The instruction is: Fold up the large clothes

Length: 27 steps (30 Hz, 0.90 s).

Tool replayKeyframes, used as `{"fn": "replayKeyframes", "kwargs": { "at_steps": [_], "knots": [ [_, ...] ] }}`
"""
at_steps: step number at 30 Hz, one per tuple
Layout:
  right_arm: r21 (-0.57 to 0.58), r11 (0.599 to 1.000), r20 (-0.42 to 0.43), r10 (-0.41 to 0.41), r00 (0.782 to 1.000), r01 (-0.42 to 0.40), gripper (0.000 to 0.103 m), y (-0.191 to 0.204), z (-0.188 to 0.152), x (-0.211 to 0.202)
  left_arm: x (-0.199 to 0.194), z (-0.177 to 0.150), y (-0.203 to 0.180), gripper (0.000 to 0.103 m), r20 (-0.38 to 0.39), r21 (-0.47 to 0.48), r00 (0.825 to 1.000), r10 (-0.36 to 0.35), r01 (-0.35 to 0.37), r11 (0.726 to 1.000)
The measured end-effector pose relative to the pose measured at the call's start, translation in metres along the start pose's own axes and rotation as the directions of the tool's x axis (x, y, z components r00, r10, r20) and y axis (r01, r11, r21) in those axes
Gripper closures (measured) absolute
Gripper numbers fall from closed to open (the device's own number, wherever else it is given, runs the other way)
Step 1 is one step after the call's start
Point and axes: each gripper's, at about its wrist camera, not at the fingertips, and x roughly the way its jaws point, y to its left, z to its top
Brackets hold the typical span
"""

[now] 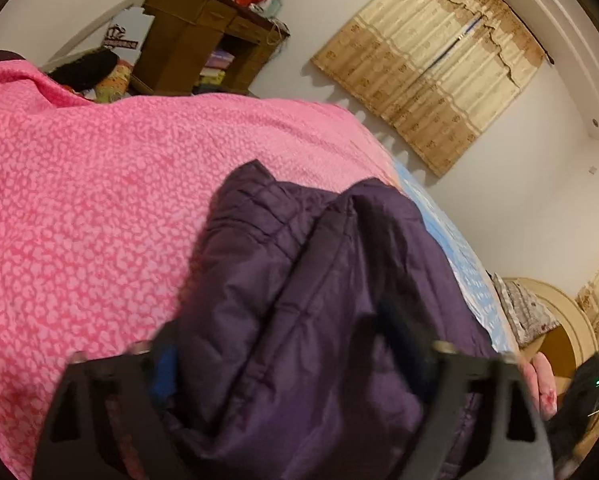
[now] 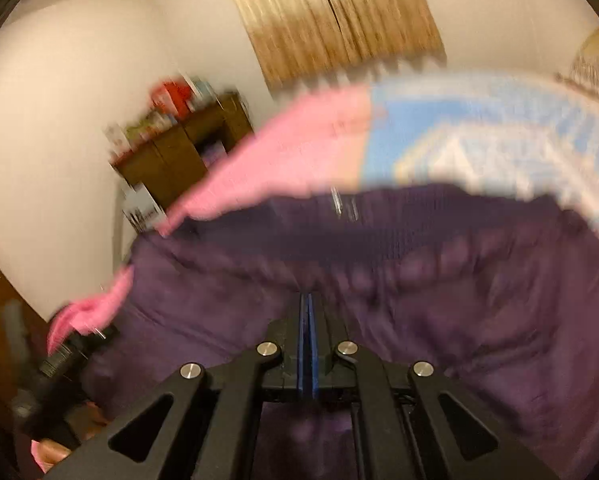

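Observation:
A dark purple quilted jacket (image 1: 299, 280) lies bunched on a bed with a pink patterned cover (image 1: 79, 200). In the left wrist view my left gripper (image 1: 283, 344) straddles a thick fold of the jacket; its jaws stand wide and the puffy fabric fills the gap and presses against both fingers (image 1: 163, 364). The right wrist view is blurred by motion. There my right gripper (image 2: 308, 300) has its blue pads together at the jacket (image 2: 459, 280), with creases running out from the tips, so a thin edge of fabric looks pinched.
A blue and white patterned sheet (image 1: 459, 256) covers the bed beyond the pink cover. A cluttered wooden desk (image 1: 203, 40) and a beige curtain (image 1: 431, 80) stand against the white wall. A cream headboard (image 1: 559, 320) with a pillow is at the right.

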Motion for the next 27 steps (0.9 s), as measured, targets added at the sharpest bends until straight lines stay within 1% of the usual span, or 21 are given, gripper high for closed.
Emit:
{"fn": "replayKeyframes", "kwargs": {
  "at_steps": [1, 2, 4, 6, 8, 11, 13, 15, 16, 17, 18, 19, 20, 21, 22, 23, 24, 25, 26, 27],
  "knots": [
    [-0.031, 1.0, 0.003, 0.0, 1.0, 0.0, 0.101, -0.003, -0.009, 0.013, -0.002, 0.002, 0.002, 0.047, 0.012, -0.002, 1.0, -0.025, 0.025, 1.0],
    [-0.076, 0.997, 0.043, -0.013, 0.999, 0.016, 0.101, 0.002, -0.014, 0.012, -0.005, 0.003, 0.001, 0.061, 0.016, 0.006, 0.998, -0.059, 0.059, 0.998],
    [-0.078, 0.996, 0.04, -0.03, 0.999, 0.033, 0.101, 0.005, -0.012, 0.012, -0.012, 0.004, 0.001, 0.07, 0.02, 0.048, 0.995, -0.096, 0.095, 0.994],
    [-0.069, 0.997, 0.043, -0.018, 0.999, 0.021, 0.101, 0.003, -0.012, 0.012, -0.013, 0.007, -0.001, 0.074, 0.02, 0.065, 0.995, -0.1, 0.099, 0.993],
    [-0.069, 0.997, 0.044, -0.017, 0.999, 0.02, 0.101, 0.003, -0.013, 0.012, -0.017, 0.009, -0.008, 0.079, 0.031, 0.076, 0.993, -0.11, 0.107, 0.991],
    [-0.067, 0.998, 0.045, -0.015, 0.999, 0.017, 0.101, 0.003, -0.016, 0.011, -0.027, 0.012, -0.027, 0.083, 0.049, 0.136, 0.99, -0.13, 0.123, 0.983],
    [-0.064, 0.998, 0.039, -0.013, 0.999, 0.015, 0.101, 0.002, -0.015, 0.01, -0.036, 0.011, -0.041, 0.084, 0.061, 0.2, 0.987, -0.149, 0.134, 0.971],
    [-0.062, 0.998, 0.011, -0.021, 1.0, 0.022, 0.101, 0.003, -0.01, 0.006, -0.047, 0.013, -0.065, 0.085, 0.07, 0.283, 0.984, -0.165, 0.138, 0.949],
    [-0.045, 0.999, 0.013, -0.019, 1.0, 0.02, 0.101, 0.002, -0.008, -0.001, -0.05, 0.014, -0.07, 0.085, 0.075, 0.307, 0.982, -0.176, 0.145, 0.941],
    [-0.011, 1.0, 0.063, 0.022, 0.998, -0.021, 0.101, -0.001, -0.005, -0.016, -0.056, 0.015, -0.079, 0.085, 0.079, 0.337, 0.977, -0.2, 0.162, 0.927],
    [-0.002, 0.998, 0.101, 0.062, 0.993, -0.062, 0.101, -0.001, -0.006, -0.026, -0.061, 0.016, -0.086, 0.085, 0.082, 0.362, 0.973, -0.218, 0.175, 0.916],
    [-0.01, 0.995, 0.116, 0.098, 0.988, -0.098, 0.101, 0.0, -0.006, -0.033, -0.065, 0.016, -0.095, 0.085, 0.082, 0.39, 0.967, -0.24, 0.19, 0.901],
    [-0.021, 0.99, 0.09, 0.141, 0.986, -0.14, 0.101, 0.003, -0.009, -0.034, -0.07, 0.013, -0.106, 0.085, 0.08, 0.425, 0.961, -0.265, 0.208, 0.881],
    [-0.009, 0.983, 0.037, 0.182, 0.983, -0.182, 0.101, 0.002, -0.012, -0.028, -0.072, 0.01, -0.116, 0.085, 0.074, 0.453, 0.957, -0.28, 0.218, 0.865],
    [0.016, 0.979, 0.003, 0.204, 0.979, -0.204, 0.101, -0.001, -0.016, -0.023, -0.073, 0.006, -0.127, 0.085, 0.058, 0.483, 0.954, -0.294, 0.231, 0.845],
    [0.057, 0.971, -0.007, 0.235, 0.972, -0.234, 0.101, -0.01, -0.02, -0.02, -0.074, -0.001, -0.138, 0.085, 0.039, 0.517, 0.95, -0.31, 0.246, 0.82],
    [0.091, 0.96, -0.004, 0.266, 0.964, -0.264, 0.101, -0.018, -0.021, -0.02, -0.076, -0.009, -0.151, 0.085, 0.031, 0.564, 0.948, -0.318, 0.246, 0.788],
    [0.126, 0.947, 0.004, 0.297, 0.955, -0.295, 0.101, -0.026, -0.022, -0.023, -0.077, -0.014, -0.159, 0.085, 0.028, 0.59, 0.946, -0.323, 0.245, 0.769],
    [0.162, 0.928, 0.023, 0.335, 0.942, -0.335, 0.101, -0.034, -0.022, -0.03, -0.079, -0.023, -0.174, 0.085, 0.012, 0.629, 0.941, -0.338, 0.256, 0.734],
    [0.179, 0.915, 0.048, 0.358, 0.932, -0.361, 0.101, -0.04, -0.023, -0.038, -0.081, -0.028, -0.183, 0.085, -0.006, 0.646, 0.936, -0.353, 0.273, 0.713]
  ]
}}
